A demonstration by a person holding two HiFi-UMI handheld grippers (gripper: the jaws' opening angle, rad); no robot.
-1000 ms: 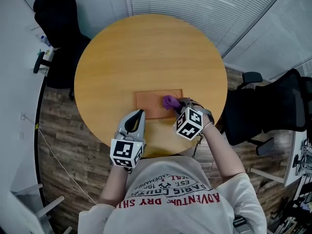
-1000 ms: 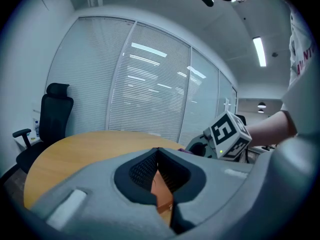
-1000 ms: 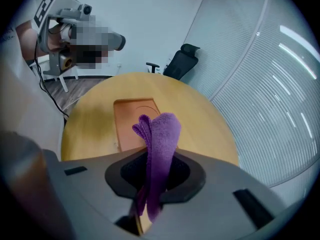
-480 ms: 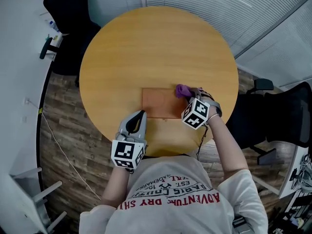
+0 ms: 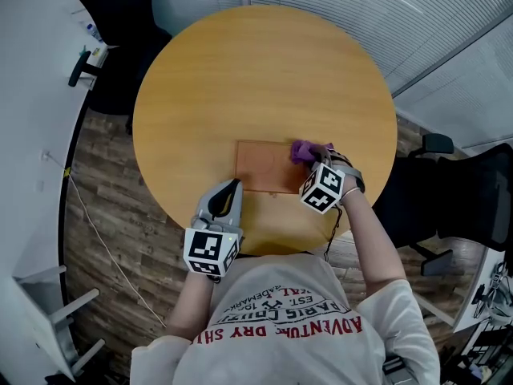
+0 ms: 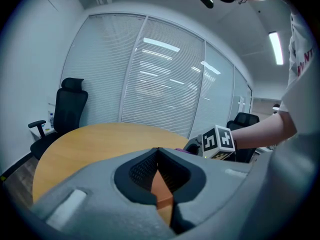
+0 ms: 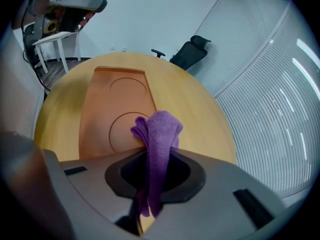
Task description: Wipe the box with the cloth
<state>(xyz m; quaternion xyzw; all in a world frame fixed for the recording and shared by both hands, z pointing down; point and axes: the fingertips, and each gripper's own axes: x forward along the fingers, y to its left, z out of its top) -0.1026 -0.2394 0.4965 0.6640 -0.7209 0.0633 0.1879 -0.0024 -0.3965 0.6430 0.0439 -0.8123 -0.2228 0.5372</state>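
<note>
A flat orange-brown box (image 5: 264, 167) lies on the round wooden table (image 5: 240, 79), towards the near side. My right gripper (image 5: 312, 163) is shut on a purple cloth (image 5: 302, 151), which rests at the box's right end. In the right gripper view the cloth (image 7: 159, 131) bunches out of the jaws over the box (image 7: 115, 109), whose lid shows two round embossed rings. My left gripper (image 5: 233, 185) hovers by the box's near left corner, shut and holding nothing. In the left gripper view a sliver of the box (image 6: 162, 190) shows between the shut jaws of the left gripper (image 6: 158, 149).
Black office chairs stand at the far left (image 5: 120, 22) and at the right (image 5: 473, 199). A white desk (image 5: 32, 95) runs along the left. Blinds cover the glass wall (image 5: 361, 6) beyond the table. The table's near edge is close to the person's body.
My right gripper has drawn the purple cloth rightwards across the box, from the lid's middle-right to its right end. The left gripper has stayed where it was.
</note>
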